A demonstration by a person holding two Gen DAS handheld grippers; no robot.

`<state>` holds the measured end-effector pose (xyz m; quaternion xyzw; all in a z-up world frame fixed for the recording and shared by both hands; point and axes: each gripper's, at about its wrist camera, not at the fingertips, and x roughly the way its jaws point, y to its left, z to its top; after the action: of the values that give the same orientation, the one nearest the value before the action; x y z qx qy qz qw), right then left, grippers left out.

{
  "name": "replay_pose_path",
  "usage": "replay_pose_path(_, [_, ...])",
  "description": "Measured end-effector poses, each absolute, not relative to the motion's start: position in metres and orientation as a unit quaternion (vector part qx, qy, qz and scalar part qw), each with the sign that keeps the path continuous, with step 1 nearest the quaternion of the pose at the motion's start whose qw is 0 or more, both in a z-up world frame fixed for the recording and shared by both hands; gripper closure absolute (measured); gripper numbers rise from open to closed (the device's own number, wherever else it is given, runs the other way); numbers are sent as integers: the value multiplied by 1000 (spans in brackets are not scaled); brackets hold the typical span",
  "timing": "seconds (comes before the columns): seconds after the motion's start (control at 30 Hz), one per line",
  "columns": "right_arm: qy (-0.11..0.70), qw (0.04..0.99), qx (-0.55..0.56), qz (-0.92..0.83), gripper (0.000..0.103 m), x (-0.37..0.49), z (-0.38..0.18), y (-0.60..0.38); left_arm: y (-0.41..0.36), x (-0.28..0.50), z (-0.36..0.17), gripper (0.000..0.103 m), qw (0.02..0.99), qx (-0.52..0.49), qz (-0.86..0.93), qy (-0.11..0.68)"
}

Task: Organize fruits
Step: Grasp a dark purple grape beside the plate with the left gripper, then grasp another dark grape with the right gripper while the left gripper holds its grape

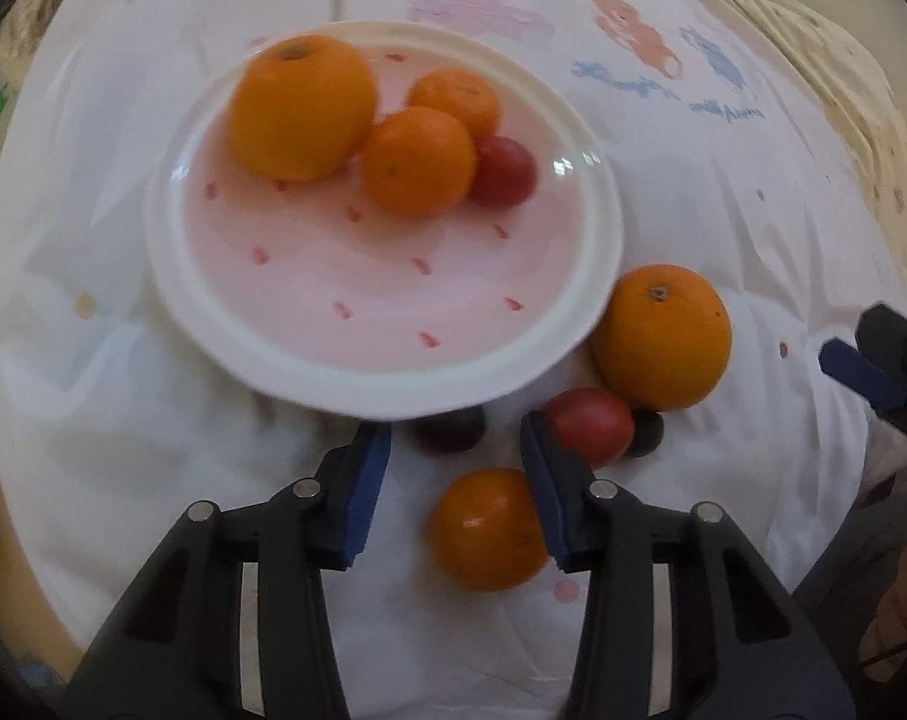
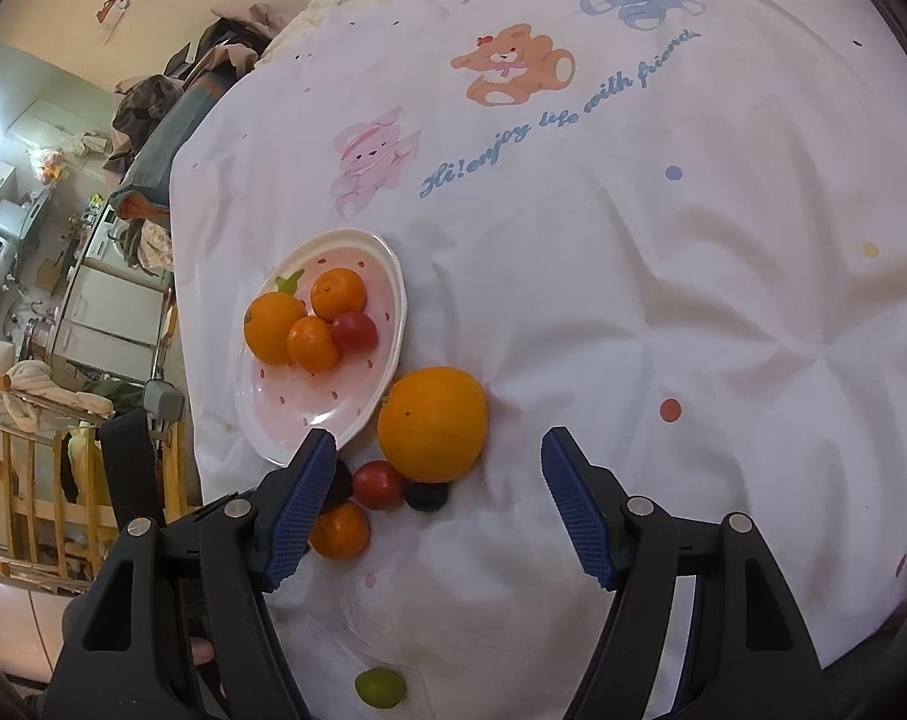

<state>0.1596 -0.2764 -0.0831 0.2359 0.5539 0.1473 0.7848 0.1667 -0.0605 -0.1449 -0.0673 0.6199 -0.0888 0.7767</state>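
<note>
A pink plate [image 1: 309,300] [image 2: 273,426] holds a large orange [image 1: 302,108], two mandarins [image 1: 417,161] and a red tomato [image 1: 504,171]. On the cloth beside it lie a large orange [image 1: 663,336] [image 2: 433,423], a red tomato [image 1: 591,425] [image 2: 379,483], two dark grapes [image 1: 450,427] [image 2: 427,495] and a small mandarin [image 1: 486,531] [image 2: 340,530]. My left gripper [image 1: 456,444] is open and empty, just above the small mandarin. My right gripper [image 2: 438,450] is open and empty, straddling the loose large orange from the near side.
A green grape [image 2: 381,687] lies on the cloth near me. The white printed cloth [image 2: 633,240] covers a soft surface. Its left edge drops off to a cluttered room [image 2: 63,300]. The right gripper's tip shows in the left wrist view [image 1: 861,372].
</note>
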Motion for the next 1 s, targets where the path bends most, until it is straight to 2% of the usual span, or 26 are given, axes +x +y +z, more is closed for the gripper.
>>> replay_pose_path(0.1, [555,783,236,151,29,161,-83,-273,-66,173,-151,63,779,-59,-85,618])
replay_pose_path(0.17, [556,783,234,152,29,161,-84,-271,-64,176,-153,79,780,-60,-69,619])
replay_pose_path(0.2, [556,783,232,152,29,161,-84,-271,-63,176,-153,82,780,-60,-66,620])
replay_pose_path(0.6, [557,785,228,146,29,165,-84,-270,-42,153,-130,83,781,-81,-62,616])
replay_pose_path(1.0, [593,774,167,144,31,158,-104,-248,4,110,-60,83,812,-107,-43,572])
